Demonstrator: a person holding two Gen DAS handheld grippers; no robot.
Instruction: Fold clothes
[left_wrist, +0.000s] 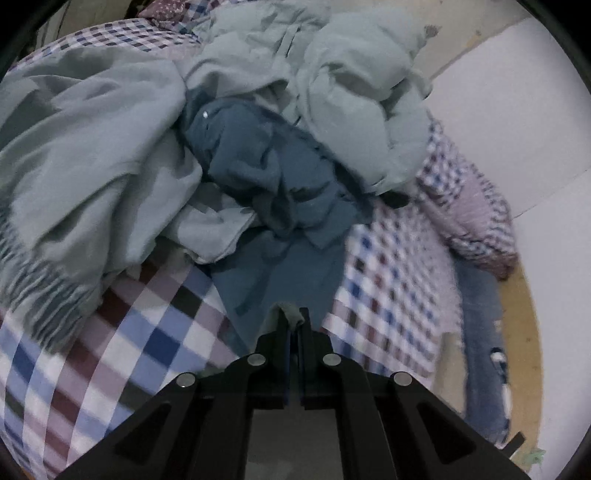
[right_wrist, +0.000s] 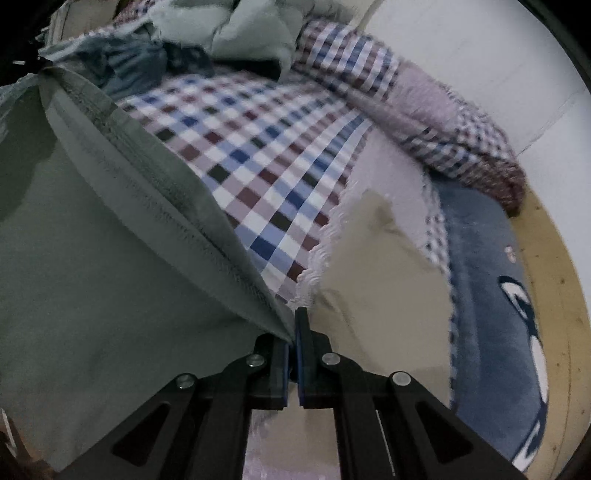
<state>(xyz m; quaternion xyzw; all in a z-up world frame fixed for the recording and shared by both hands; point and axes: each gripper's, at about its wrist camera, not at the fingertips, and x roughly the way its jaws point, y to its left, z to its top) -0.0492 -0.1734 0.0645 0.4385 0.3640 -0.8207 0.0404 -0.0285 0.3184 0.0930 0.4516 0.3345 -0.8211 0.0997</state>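
Note:
A grey-green garment (right_wrist: 103, 266) fills the left of the right wrist view. Its stitched hem (right_wrist: 147, 177) is pulled taut from the upper left down to my right gripper (right_wrist: 294, 341), which is shut on one corner. In the left wrist view my left gripper (left_wrist: 294, 325) is shut on a small tuft of the same grey-green cloth (left_wrist: 291, 314); the rest of that cloth is hidden below the fingers. Ahead of it a crumpled dark blue garment (left_wrist: 273, 177) lies on the checked bed sheet (left_wrist: 155, 325), among pale green clothes (left_wrist: 354, 99).
A pale green fringed blanket (left_wrist: 81, 166) covers the bed's left side. A checked pillow (left_wrist: 476, 218) lies at the right edge by the white wall (left_wrist: 509, 110). Below the bed are a blue rug (right_wrist: 491, 295) and wooden floor (right_wrist: 554, 266).

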